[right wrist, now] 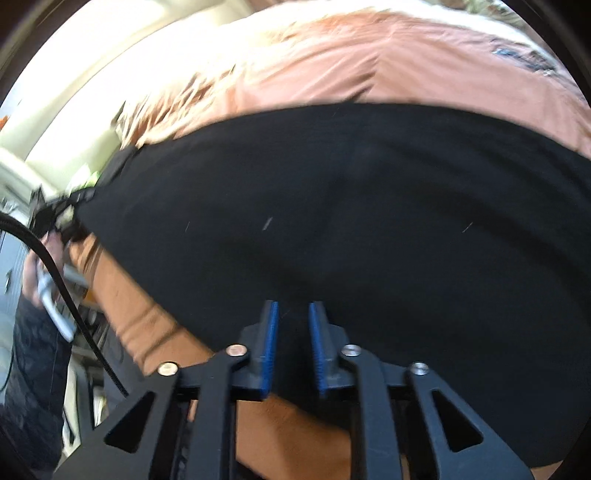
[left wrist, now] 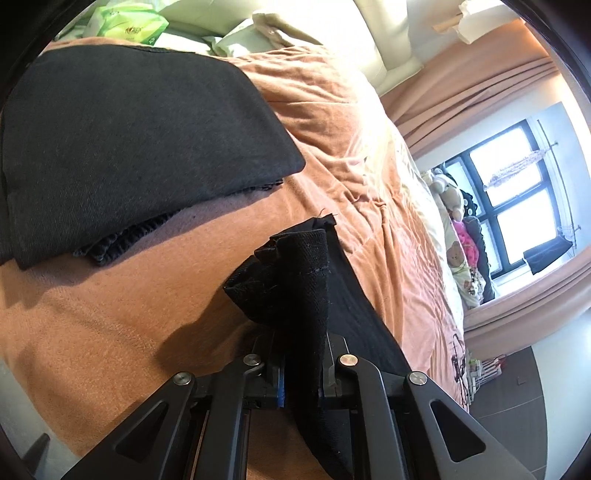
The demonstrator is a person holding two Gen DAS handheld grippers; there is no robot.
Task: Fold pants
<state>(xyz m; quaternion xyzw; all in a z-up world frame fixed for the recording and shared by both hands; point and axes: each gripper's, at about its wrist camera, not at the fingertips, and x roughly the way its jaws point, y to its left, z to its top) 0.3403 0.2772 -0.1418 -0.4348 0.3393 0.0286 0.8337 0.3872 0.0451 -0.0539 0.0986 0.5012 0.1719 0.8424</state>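
The black pants (right wrist: pixel 332 206) lie spread on an orange bedspread (left wrist: pixel 110 314). My left gripper (left wrist: pixel 301 339) is shut on a bunched corner of the pants (left wrist: pixel 291 273), which sticks up beyond the fingers. My right gripper (right wrist: pixel 293 310) has its blue pads (right wrist: pixel 271 332) a small gap apart with black pants fabric between them; the view is blurred. The left gripper also shows at the far left of the right wrist view (right wrist: pixel 55 210), holding the pants' corner.
A folded dark grey garment (left wrist: pixel 129 147) lies on the bed to the upper left, over a knitted dark piece. Green packets (left wrist: pixel 129 22) and pale cloth lie beyond it. Curtains, a window (left wrist: pixel 517 199) and soft toys are to the right.
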